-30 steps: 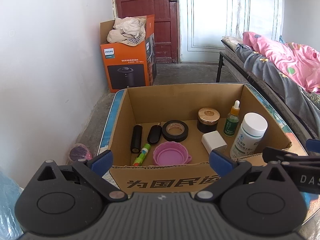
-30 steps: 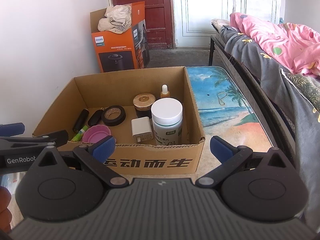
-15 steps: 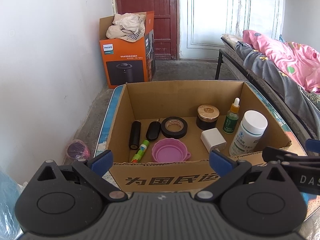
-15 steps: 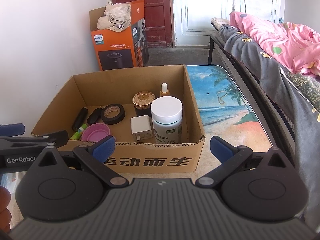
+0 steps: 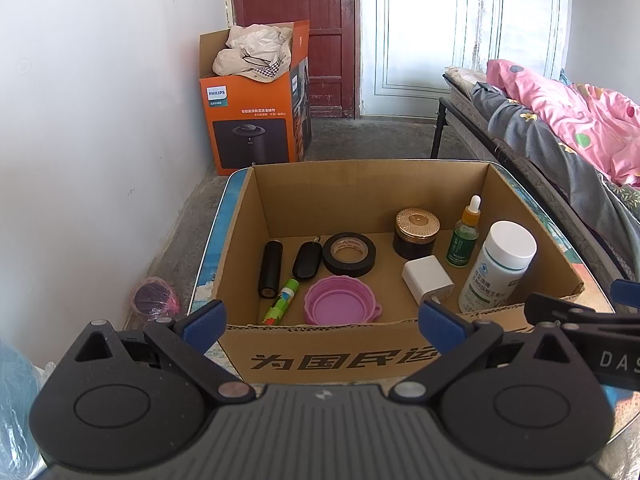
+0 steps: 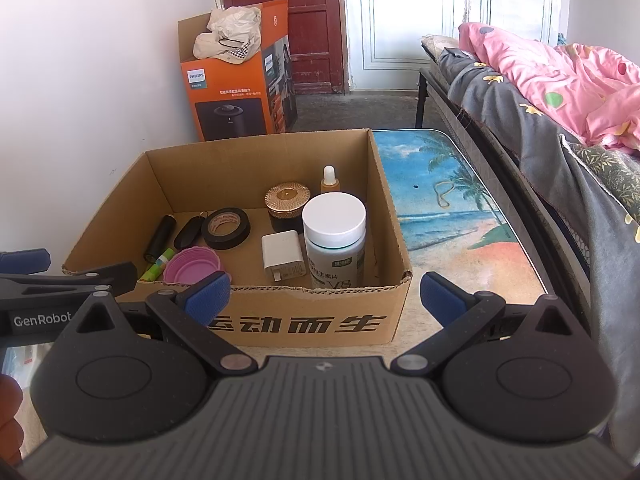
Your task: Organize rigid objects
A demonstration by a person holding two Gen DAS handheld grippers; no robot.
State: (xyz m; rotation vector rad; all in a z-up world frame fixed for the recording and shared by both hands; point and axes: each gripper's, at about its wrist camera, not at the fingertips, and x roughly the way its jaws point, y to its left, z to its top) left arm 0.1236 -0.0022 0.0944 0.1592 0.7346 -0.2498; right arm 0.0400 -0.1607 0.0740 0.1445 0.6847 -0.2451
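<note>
Tongs (image 5: 320, 320) splayed before corrugated box (image 5: 372, 184).

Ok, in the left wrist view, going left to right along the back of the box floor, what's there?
Black cylinder → black key fob → black tape roll → gold-lidded jar → green dropper bottle → white pill bottle.

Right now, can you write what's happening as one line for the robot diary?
phase: before pick | left gripper: open, empty | right gripper: open, empty | cardboard box: on table, holds white bottle, black tape, pink bowl
</note>
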